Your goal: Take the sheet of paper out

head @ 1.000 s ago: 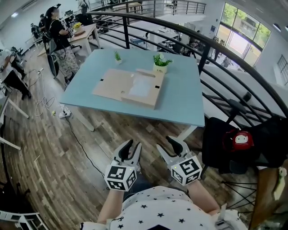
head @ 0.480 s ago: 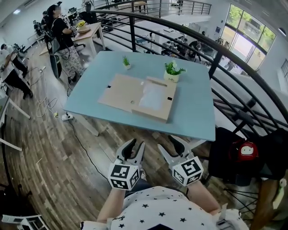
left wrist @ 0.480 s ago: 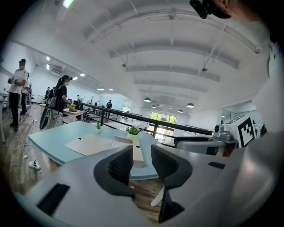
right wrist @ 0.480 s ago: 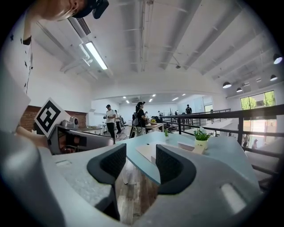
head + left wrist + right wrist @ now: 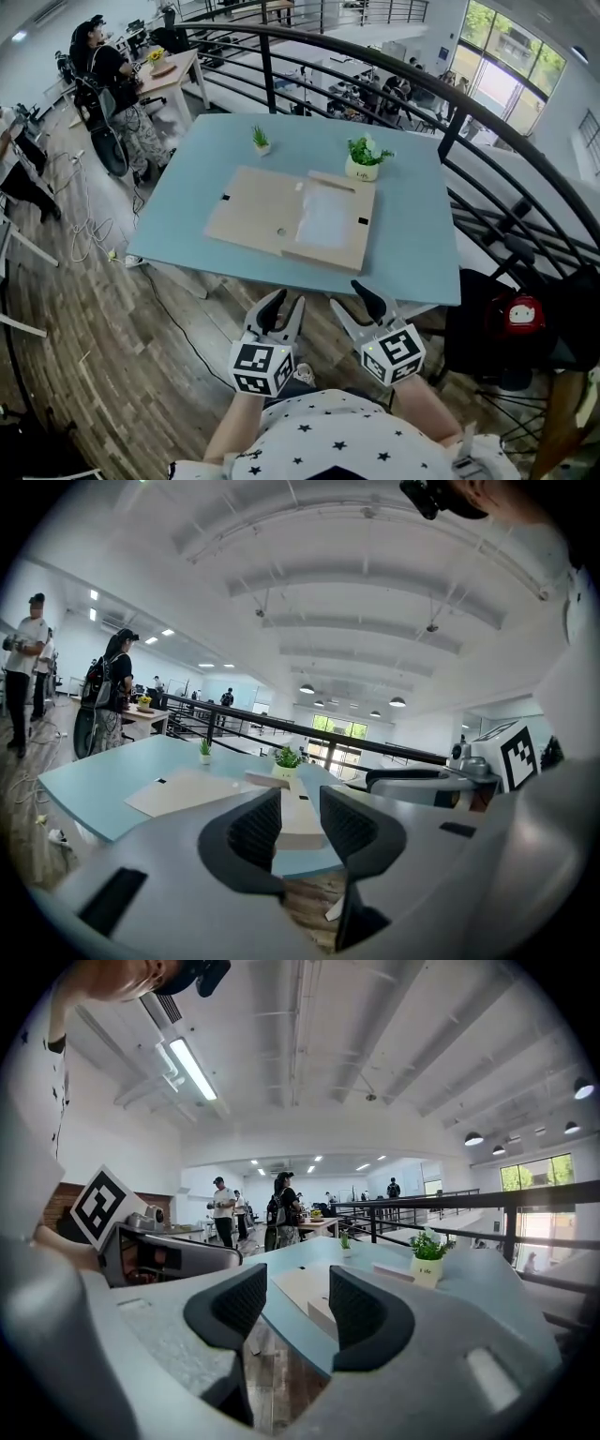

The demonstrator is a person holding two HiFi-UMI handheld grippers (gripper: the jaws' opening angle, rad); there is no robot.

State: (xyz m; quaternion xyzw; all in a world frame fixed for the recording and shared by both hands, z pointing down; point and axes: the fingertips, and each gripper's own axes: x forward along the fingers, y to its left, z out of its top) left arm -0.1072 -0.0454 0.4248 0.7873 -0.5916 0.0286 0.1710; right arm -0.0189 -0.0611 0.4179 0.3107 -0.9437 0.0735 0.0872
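A flat, opened brown cardboard box (image 5: 267, 217) lies in the middle of the light blue table (image 5: 412, 234). A pale sheet of paper (image 5: 326, 217) rests in its right half. My left gripper (image 5: 279, 314) and right gripper (image 5: 356, 309) hover side by side over the wooden floor, just short of the table's near edge. Both are open with nothing between their fingers. In the left gripper view the left gripper (image 5: 300, 822) points at the cardboard box (image 5: 192, 789). From the right gripper view, the right gripper (image 5: 298, 1302) faces the same box (image 5: 305, 1288).
Two small potted plants (image 5: 260, 139) (image 5: 366, 157) stand behind the box. A curved black railing (image 5: 487, 122) runs behind and to the right of the table. A chair with a black bag and a red item (image 5: 520, 314) sits at right. People (image 5: 108, 80) work at desks at far left.
The table and box have come nearer and sit lower in the head view. Both grippers have moved forward toward the table's near edge, still open and empty.
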